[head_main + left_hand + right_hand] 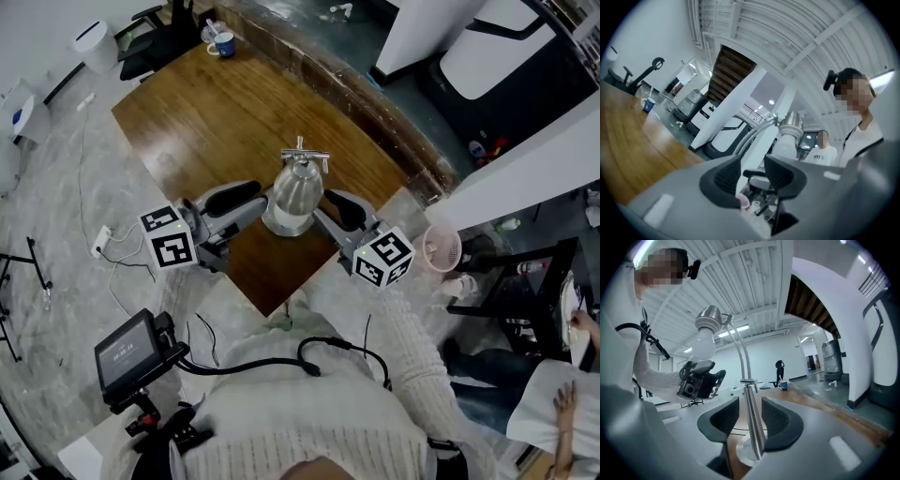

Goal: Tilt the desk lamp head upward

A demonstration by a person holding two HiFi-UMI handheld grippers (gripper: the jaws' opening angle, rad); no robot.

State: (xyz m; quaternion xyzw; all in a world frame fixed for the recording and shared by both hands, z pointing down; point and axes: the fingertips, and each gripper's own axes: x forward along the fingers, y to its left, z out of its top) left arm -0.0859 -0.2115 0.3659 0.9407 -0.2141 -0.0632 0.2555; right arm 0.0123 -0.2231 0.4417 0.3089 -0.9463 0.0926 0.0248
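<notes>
A silver desk lamp stands on the wooden table (206, 122), its metal head (298, 190) pointing down over the round base (281, 225). My left gripper (255, 204) is just left of the head. In the left gripper view its jaws (752, 171) stand apart with nothing between them, and the lamp head (787, 138) lies beyond them. My right gripper (328, 211) is close on the right. Its jaws (750, 411) are open on either side of the thin stem (749, 404), above the base (747, 451). The lamp head (705, 331) hangs over the left gripper (698, 378).
A blue mug (223, 43) sits at the table's far corner and a white bin (95, 45) stands beyond it. A pink basket (441, 248) is on the floor to the right, a power strip (101, 242) to the left. The lamp stands near the table's near corner.
</notes>
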